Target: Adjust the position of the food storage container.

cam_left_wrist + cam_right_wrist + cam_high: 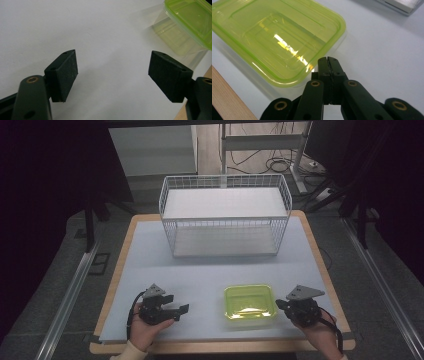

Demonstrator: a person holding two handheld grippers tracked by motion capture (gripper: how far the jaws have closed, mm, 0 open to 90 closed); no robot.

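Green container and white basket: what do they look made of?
The green container looks like thin, glossy see-through plastic: the table shows through it and lamp glints sit on its moulded ridges. The basket looks like white-coated metal wire: a fine open grid with thicker rim rods. The flat white panels inside it are matte; whether they are board or plastic cannot be told.

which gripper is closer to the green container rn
Right. The right gripper sits with its shut jaws right at the green container's rim, on its right side. The left gripper, jaws open, is well off to the container's left on the table.
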